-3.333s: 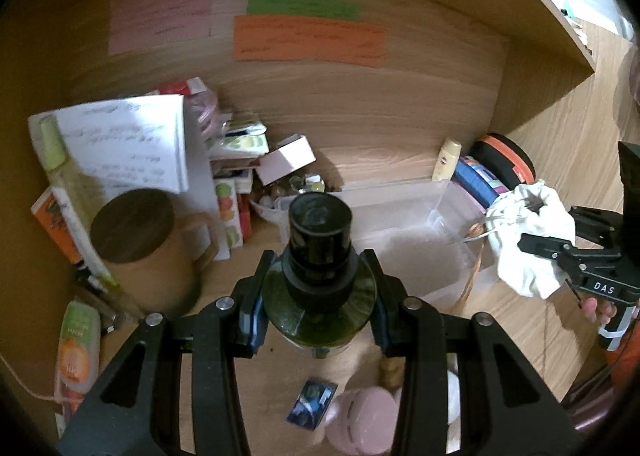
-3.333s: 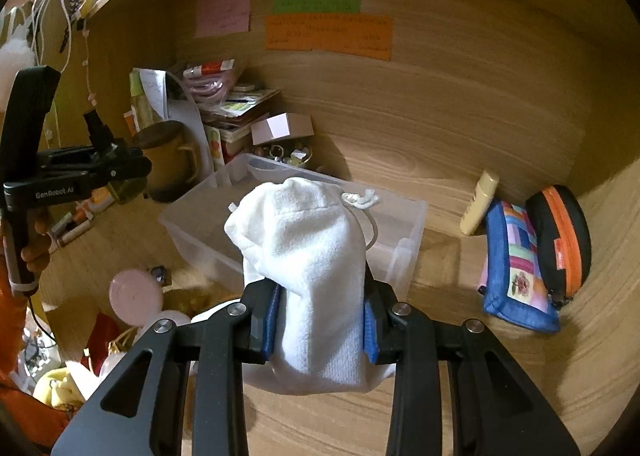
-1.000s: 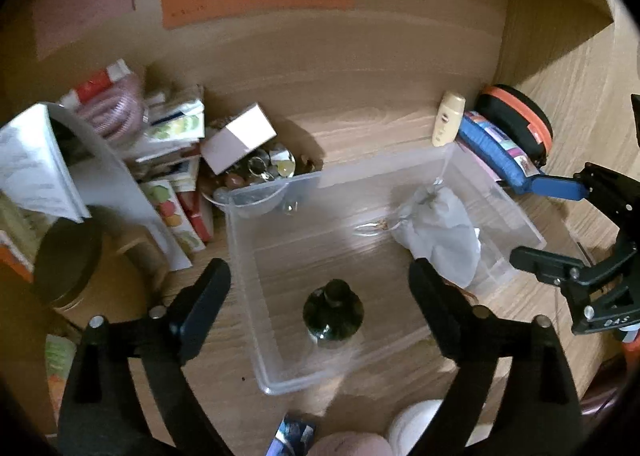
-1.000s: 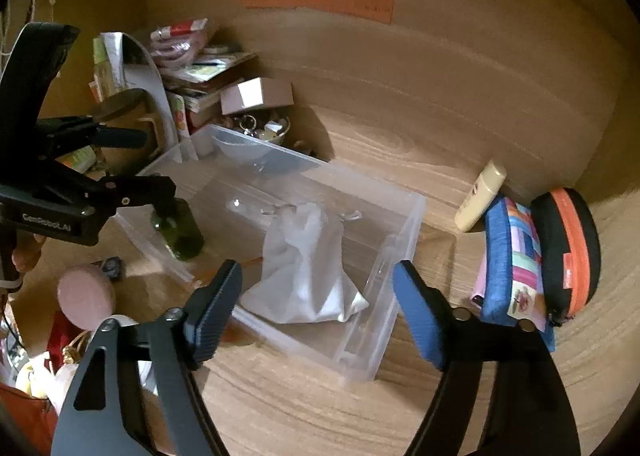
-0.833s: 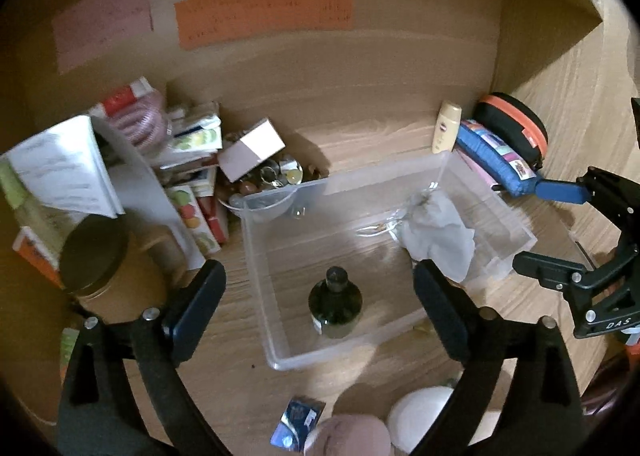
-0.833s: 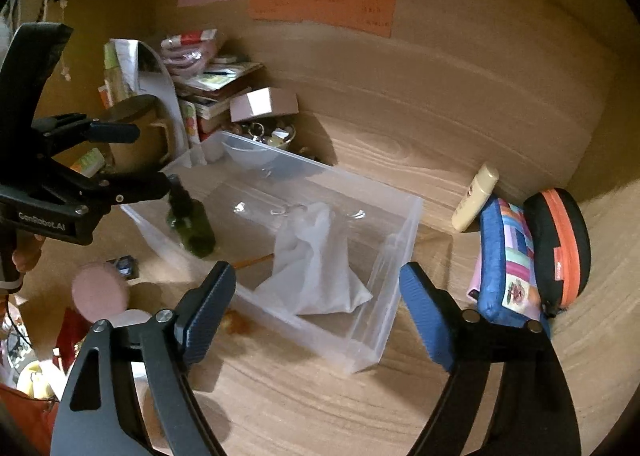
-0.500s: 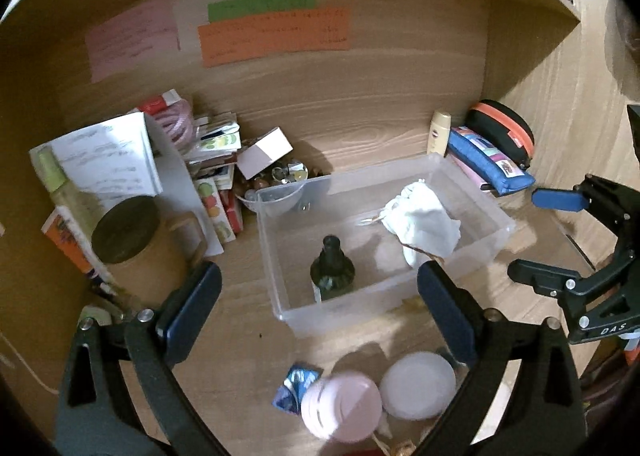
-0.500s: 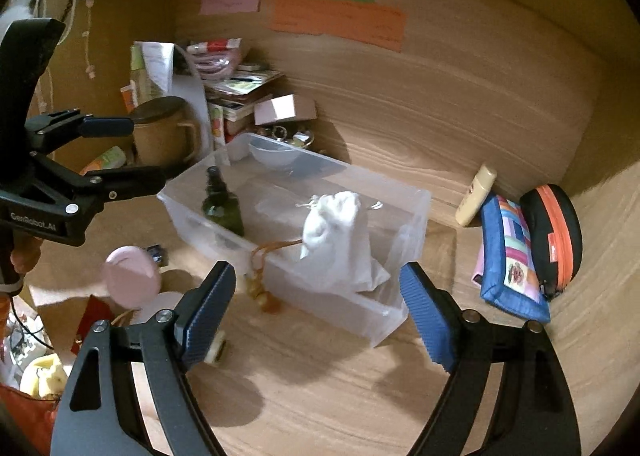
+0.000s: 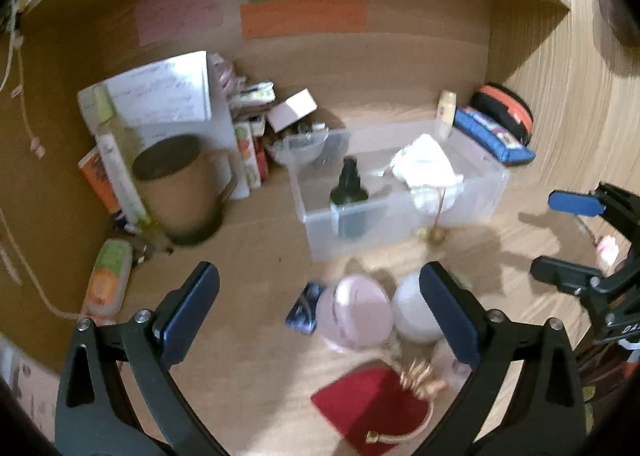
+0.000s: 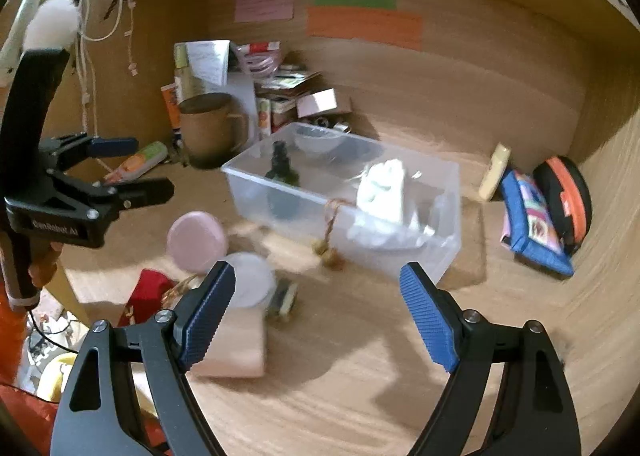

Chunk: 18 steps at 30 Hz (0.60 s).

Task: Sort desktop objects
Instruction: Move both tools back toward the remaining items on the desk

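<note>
A clear plastic bin stands on the desk. In it a dark green bottle stands upright and a white drawstring pouch lies at the right; its cord hangs over the front wall. My left gripper is open and empty, above a pink round case, a white round case and a red pouch. My right gripper is open and empty, in front of the bin.
A brown mug, papers, small boxes and a tube crowd the back left. A blue pouch, a black-orange case and a small cream bottle lie at the right. A pink block lies near my right gripper.
Both grippers have let go of the bottle and the white pouch in the bin, opened, and pulled back and down toward the desk's front.
</note>
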Motion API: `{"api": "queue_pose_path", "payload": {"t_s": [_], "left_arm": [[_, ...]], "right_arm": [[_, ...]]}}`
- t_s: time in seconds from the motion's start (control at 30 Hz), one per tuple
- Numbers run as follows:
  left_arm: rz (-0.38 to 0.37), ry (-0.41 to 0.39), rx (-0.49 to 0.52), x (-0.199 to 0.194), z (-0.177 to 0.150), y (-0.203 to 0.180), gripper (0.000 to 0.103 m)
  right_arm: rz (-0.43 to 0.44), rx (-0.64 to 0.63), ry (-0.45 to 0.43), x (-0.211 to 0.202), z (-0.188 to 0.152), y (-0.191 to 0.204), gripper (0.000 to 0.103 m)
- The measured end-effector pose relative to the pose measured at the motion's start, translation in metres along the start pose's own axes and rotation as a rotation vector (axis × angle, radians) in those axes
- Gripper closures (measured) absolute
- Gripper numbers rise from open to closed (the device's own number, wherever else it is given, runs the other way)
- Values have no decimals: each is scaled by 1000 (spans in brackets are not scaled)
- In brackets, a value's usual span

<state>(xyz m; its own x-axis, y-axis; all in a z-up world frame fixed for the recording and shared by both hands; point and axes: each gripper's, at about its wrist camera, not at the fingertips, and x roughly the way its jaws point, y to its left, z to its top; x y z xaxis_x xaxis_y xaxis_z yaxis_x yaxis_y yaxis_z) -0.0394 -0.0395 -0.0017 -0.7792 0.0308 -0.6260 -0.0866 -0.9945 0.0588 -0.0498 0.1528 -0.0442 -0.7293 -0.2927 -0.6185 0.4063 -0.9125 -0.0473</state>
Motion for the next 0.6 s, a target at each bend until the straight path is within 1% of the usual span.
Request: {"api": "queue_pose_path", "payload": {"t_s": [0.1,0.37,0.4,0.47,0.53,0.6], "left_arm": [[10,3,-1,-3,-18,-1,2],[-59,56,-9,-2,-61,-11,2],[-79,68,-16,-2,-67,-12,2],[-117,91,-23,0,-77,-13,2],[-135,107,-23,2,-85,-15,2],[-154,123,-17,5,-91,-19,2]], "right_arm": [[26,16,9,2,-10,7,20],[93,43,52,11,-32,22,20],[100,55,47,11,-35,22,19],[110,69,63,13,-38,22,9],[119,80,63,15,-41,23,6],[136,90,72,18,-43,23,6]]}}
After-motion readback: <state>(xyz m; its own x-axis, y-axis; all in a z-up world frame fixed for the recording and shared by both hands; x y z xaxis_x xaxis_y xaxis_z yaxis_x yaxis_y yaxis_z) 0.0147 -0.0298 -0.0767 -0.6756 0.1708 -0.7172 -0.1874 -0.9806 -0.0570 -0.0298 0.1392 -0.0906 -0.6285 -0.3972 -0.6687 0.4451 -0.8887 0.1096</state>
